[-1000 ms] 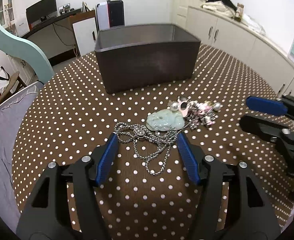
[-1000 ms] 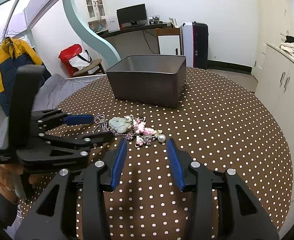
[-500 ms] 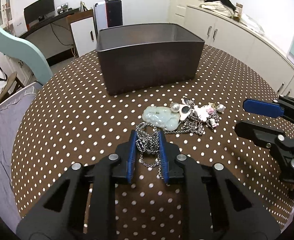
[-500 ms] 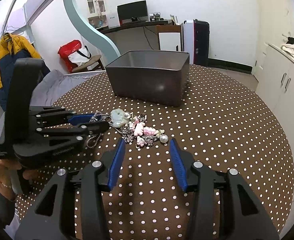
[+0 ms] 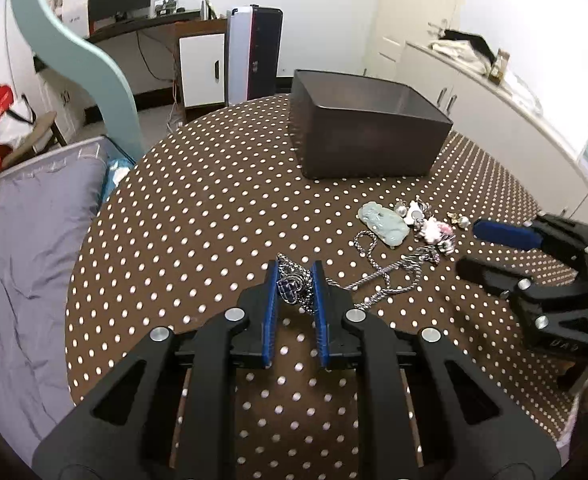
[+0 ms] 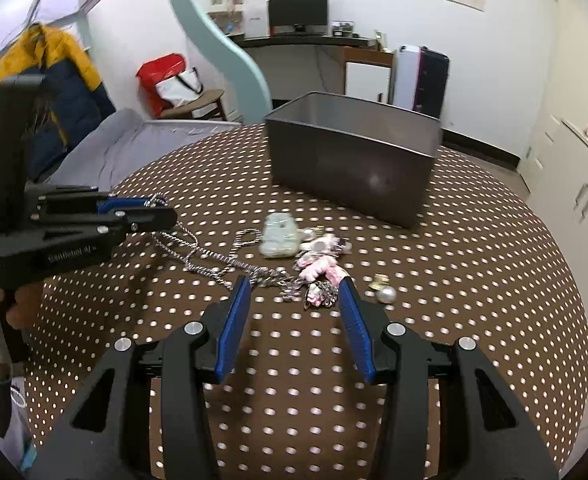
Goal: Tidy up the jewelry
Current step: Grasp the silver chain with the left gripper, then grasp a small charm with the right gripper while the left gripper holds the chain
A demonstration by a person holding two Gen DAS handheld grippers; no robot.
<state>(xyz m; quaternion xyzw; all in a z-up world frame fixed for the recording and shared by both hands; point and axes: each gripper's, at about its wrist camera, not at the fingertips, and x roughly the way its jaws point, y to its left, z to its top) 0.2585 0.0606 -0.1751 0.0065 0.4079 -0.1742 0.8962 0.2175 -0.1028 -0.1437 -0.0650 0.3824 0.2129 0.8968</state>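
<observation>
A silver chain necklace (image 5: pixel 389 276) trails across the dotted tablecloth. Its dark pendant end sits between the blue pads of my left gripper (image 5: pixel 294 270), whose jaws are closing on it. The chain stretches from there back to a heap holding a pale jade pendant (image 5: pixel 383 220) and pink charms (image 5: pixel 431 228). In the right wrist view my right gripper (image 6: pixel 294 284) stands open just before the pink charms (image 6: pixel 321 264), with the jade pendant (image 6: pixel 280 234) beyond them. The left gripper (image 6: pixel 162 208) holds the chain (image 6: pixel 210 258) at the left.
A dark rectangular box (image 5: pixel 365 148) stands open-topped at the far side of the round table (image 5: pixel 198 216). A loose pearl (image 6: pixel 385 294) lies right of my right fingers. A grey bed (image 5: pixel 26 240) borders the table's left edge; white cabinets (image 5: pixel 473 92) line the right.
My left gripper closed on the chain's pendant end and drew it left, away from the heap, pulling the chain out straight. My right gripper moved closer to the pink charms.
</observation>
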